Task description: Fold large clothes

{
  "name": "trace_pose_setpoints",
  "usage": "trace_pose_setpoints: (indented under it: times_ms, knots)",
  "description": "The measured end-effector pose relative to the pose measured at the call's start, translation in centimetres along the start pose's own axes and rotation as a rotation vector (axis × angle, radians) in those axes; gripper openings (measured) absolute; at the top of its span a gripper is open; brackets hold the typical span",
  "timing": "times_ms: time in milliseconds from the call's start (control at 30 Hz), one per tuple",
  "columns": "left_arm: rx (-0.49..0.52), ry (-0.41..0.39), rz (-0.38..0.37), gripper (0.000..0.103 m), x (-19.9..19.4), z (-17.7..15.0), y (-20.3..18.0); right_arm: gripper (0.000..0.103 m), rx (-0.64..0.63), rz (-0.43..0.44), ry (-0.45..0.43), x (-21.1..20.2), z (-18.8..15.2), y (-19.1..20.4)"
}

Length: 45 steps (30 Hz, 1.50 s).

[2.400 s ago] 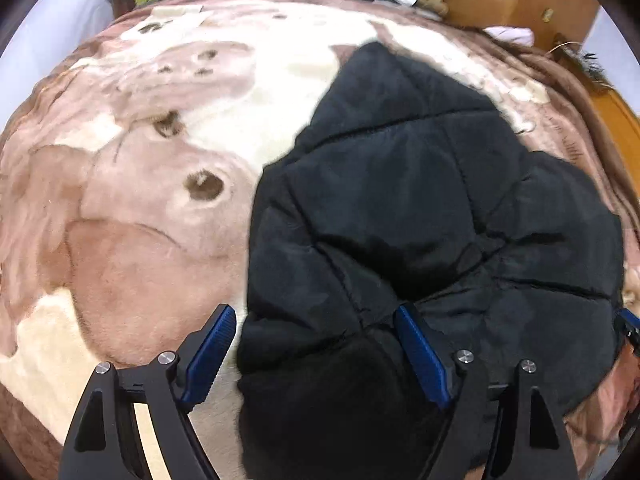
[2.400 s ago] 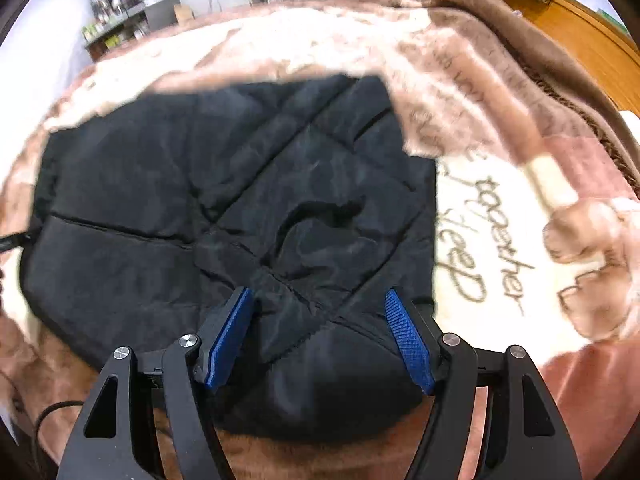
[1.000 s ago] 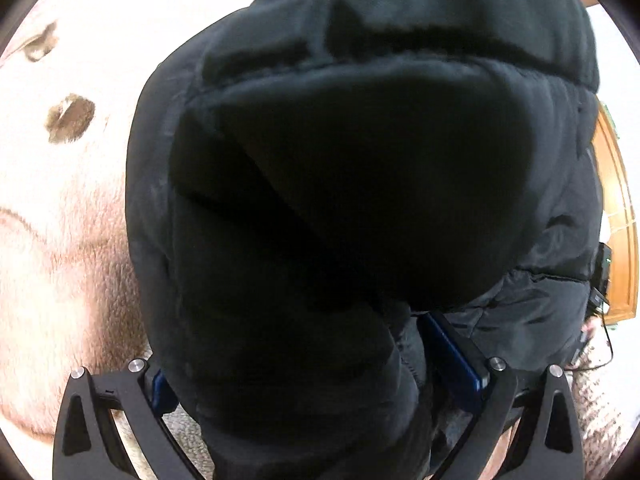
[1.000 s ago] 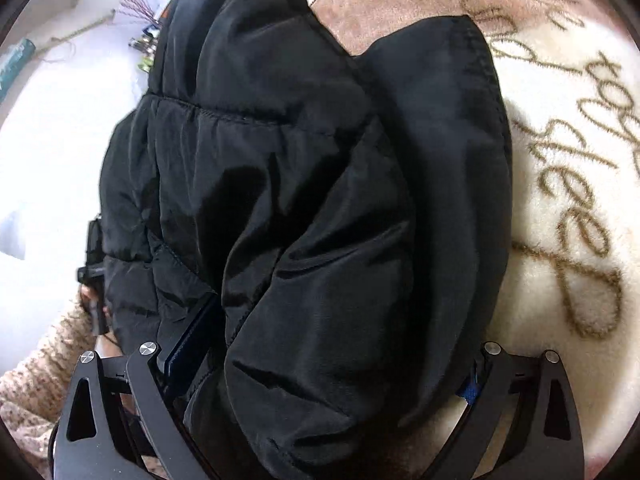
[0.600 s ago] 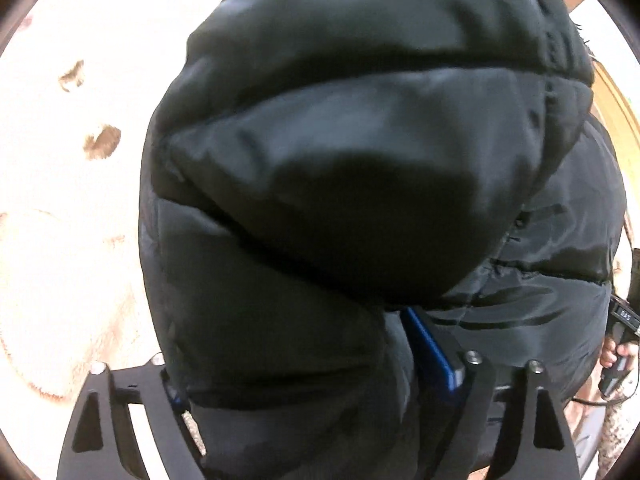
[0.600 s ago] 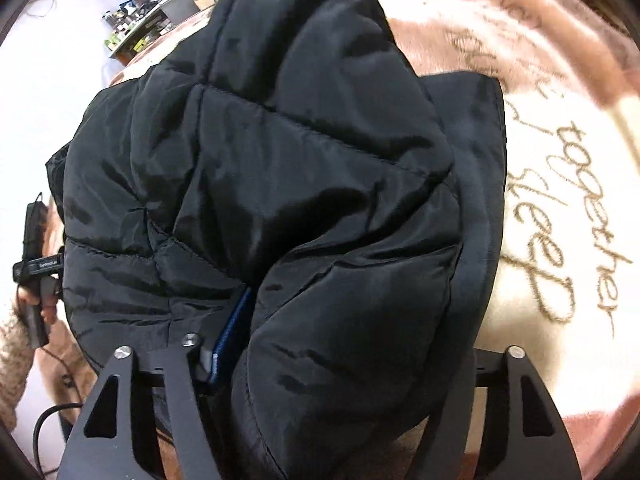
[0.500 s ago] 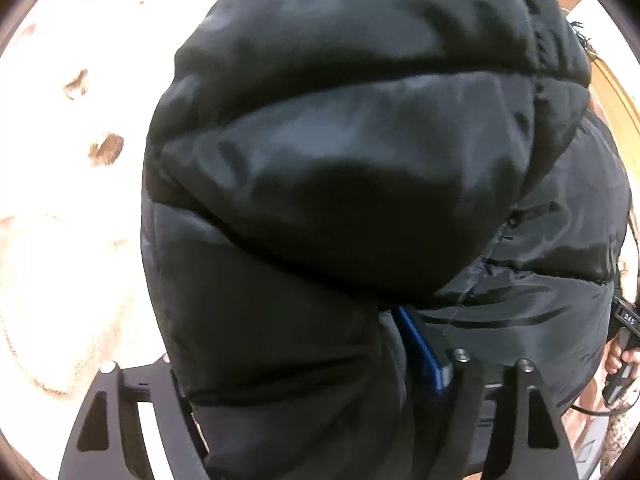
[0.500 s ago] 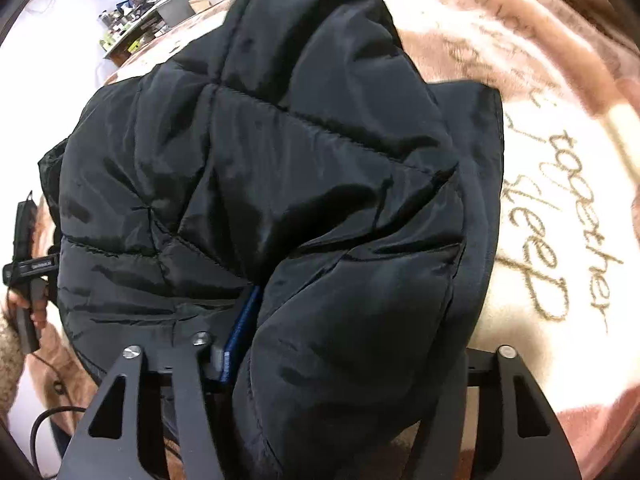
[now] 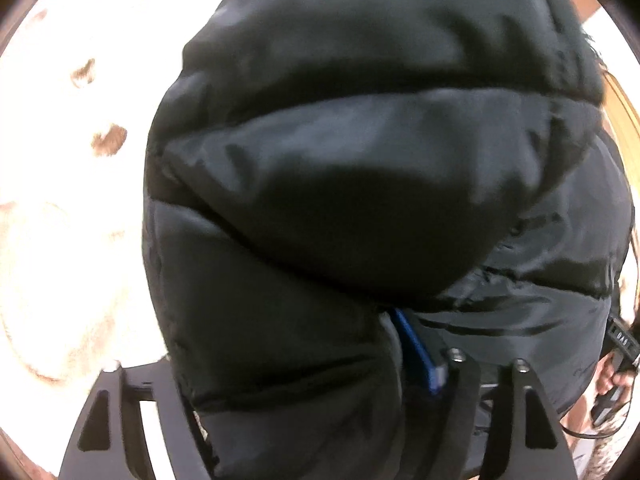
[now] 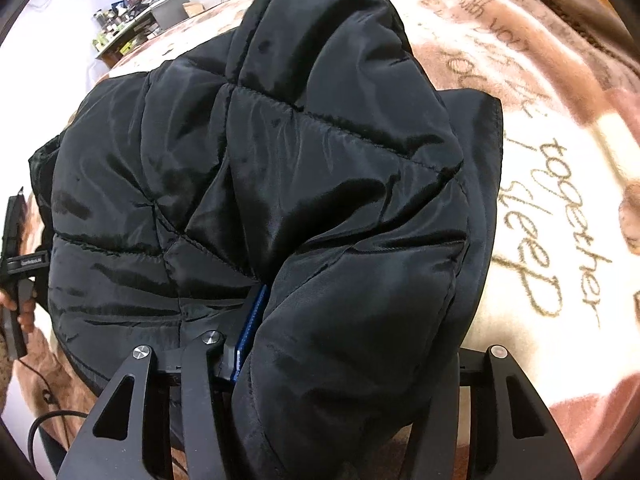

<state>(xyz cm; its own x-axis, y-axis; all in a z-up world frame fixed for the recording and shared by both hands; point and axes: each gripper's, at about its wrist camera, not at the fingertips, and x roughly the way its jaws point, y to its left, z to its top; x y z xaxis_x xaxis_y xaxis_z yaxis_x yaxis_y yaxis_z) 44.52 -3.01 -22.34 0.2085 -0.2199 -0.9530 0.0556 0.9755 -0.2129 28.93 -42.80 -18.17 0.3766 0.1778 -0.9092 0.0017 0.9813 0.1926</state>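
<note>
A black quilted puffer jacket (image 9: 360, 184) fills the left wrist view, bunched and lifted over the blanket. My left gripper (image 9: 288, 360) is shut on a thick fold of the jacket; one blue pad (image 9: 416, 352) shows, the other is hidden under the cloth. In the right wrist view the jacket (image 10: 280, 168) hangs in folds. My right gripper (image 10: 352, 332) is shut on its near edge; one blue pad (image 10: 250, 328) shows, the other finger is covered by fabric.
A beige and brown plush blanket (image 10: 560, 208) with the words "together" and "sleep" covers the bed, and it also shows in the left wrist view (image 9: 68, 200). A cluttered shelf (image 10: 136, 24) stands at the far left. The other hand's gripper (image 10: 16, 256) shows at the left edge.
Both grippers closed on the jacket's near edge and lifted it off the blanket. Over the last half second the held fold has moved forward and the fingers have closed tighter.
</note>
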Motion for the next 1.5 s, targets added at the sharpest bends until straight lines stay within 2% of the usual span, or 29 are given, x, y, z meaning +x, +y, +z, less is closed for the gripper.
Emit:
trace_pose_setpoints:
  times_ms: [33,133,333,467,700,833,933,1000,1067,1100,1133,1200,1333,1500]
  knots:
    - [0.003,-0.013,0.006,0.058,-0.2,0.0,-0.3,0.047,-0.012,-0.015,-0.008,-0.3,-0.1,0.4]
    - [-0.045,-0.061,-0.023,0.046,-1.5,0.2,-0.5,0.041,-0.036,-0.039,-0.029,-1.3,-0.3,1.3]
    - [-0.048,-0.108,0.004,0.034,-3.8,-0.6,-2.1,0.033,-0.062,-0.095,-0.071,-3.8,-0.5,2.9]
    - [-0.086,-0.146,-0.044,0.031,-5.7,-0.4,-2.3,0.031,-0.074,-0.118,-0.122,-6.1,-0.8,4.1]
    - [-0.076,-0.201,-0.058,0.03,-9.3,-2.1,-0.9,0.029,-0.074,-0.106,-0.21,-9.6,-1.2,5.3]
    - [-0.074,-0.241,-0.061,0.03,-11.9,-3.5,4.1,0.029,-0.091,-0.085,-0.241,-11.2,-1.1,6.4]
    - [-0.08,-0.278,-0.057,0.03,-14.2,-5.0,5.0,0.029,-0.1,-0.068,-0.267,-12.0,-1.0,7.5]
    - [-0.085,-0.296,-0.048,0.03,-14.4,-5.6,5.2,0.029,-0.113,-0.057,-0.284,-12.2,-1.0,8.4]
    - [-0.1,-0.308,-0.043,0.03,-15.0,-6.5,6.5,0.029,-0.125,-0.048,-0.296,-12.0,-0.6,10.0]
    - [-0.112,-0.313,-0.039,0.03,-16.7,-7.0,6.4,0.029,-0.138,-0.041,-0.301,-11.6,-0.2,11.5]
    - [-0.122,-0.317,-0.033,0.03,-16.4,-6.2,7.0,0.029,-0.147,-0.035,-0.305,-11.6,-0.1,12.3]
    - [-0.132,-0.326,-0.009,0.03,-17.4,-6.7,9.3,0.029,-0.165,-0.023,-0.311,-11.3,0.1,13.9]
    - [-0.181,-0.333,0.016,0.03,-18.2,-7.1,11.0,0.029,-0.185,0.011,-0.305,-9.9,0.4,17.1]
    - [-0.233,-0.34,0.061,0.03,-19.6,-8.8,16.7,0.029,-0.203,0.06,-0.294,-7.8,0.4,20.9]
